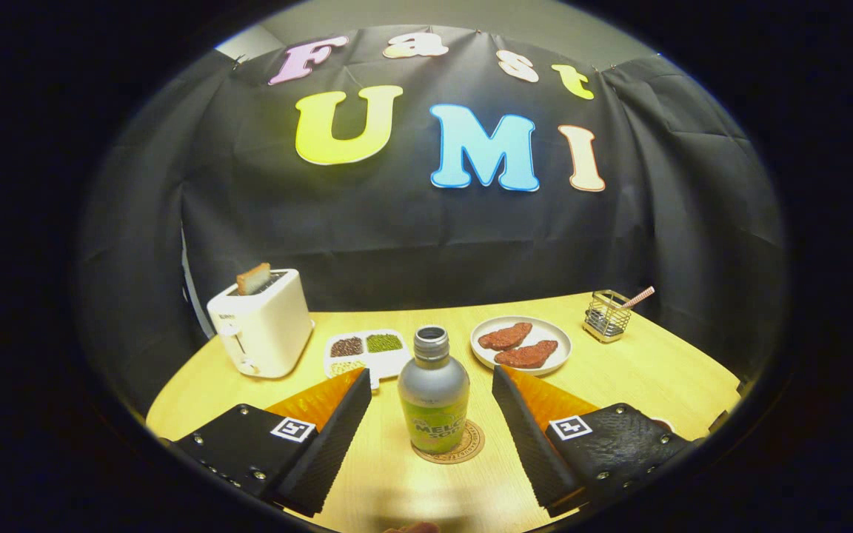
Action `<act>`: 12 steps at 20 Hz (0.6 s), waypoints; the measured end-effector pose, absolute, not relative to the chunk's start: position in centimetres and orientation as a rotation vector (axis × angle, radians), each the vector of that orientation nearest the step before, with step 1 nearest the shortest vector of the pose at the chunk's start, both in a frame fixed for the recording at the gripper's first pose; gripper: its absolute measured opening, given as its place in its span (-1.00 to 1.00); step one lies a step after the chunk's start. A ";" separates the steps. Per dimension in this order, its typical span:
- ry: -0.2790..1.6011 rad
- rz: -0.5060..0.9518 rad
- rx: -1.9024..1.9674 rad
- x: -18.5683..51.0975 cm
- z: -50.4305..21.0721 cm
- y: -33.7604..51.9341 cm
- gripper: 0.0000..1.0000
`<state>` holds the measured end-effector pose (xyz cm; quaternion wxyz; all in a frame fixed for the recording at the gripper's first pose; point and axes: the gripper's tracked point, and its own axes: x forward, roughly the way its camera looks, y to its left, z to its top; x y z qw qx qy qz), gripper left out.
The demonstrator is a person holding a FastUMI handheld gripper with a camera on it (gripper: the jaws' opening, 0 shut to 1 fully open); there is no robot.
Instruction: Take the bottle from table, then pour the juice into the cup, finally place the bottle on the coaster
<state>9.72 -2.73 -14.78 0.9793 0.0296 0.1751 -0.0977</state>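
Observation:
A silver bottle (pixel 433 396) with a green label and an uncapped neck stands upright on a round cork coaster (pixel 453 444) on the wooden table (pixel 641 370). My gripper (pixel 432 388) is open, its two fingers spread wide to either side of the bottle without touching it. The bottle sits between the fingertips (pixel 356 392).
Beyond the bottle lie a white divided tray of seeds (pixel 366 352) and a white plate with two pieces of meat (pixel 521 345). A white toaster with a slice of bread (pixel 262 320) stands at the far left. A wire holder (pixel 607 314) stands at the far right.

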 end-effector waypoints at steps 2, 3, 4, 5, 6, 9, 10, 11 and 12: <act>0.318 -0.173 0.061 9.1 -12.6 -2.4 0.99; 0.305 -0.165 0.059 8.8 -11.5 -2.3 0.99; 0.296 -0.157 0.059 8.5 -10.7 -2.2 0.99; 0.290 -0.147 0.059 8.3 -9.9 -2.0 0.99; 0.278 -0.139 0.059 7.9 -8.8 -1.9 0.99; 0.239 -0.116 0.053 6.8 -5.9 -1.6 0.99; 0.226 -0.110 0.048 6.5 -4.8 -1.6 0.99; 0.213 -0.106 0.043 6.1 -4.0 -1.5 0.99; 0.202 -0.095 0.040 5.7 -3.1 -1.4 0.99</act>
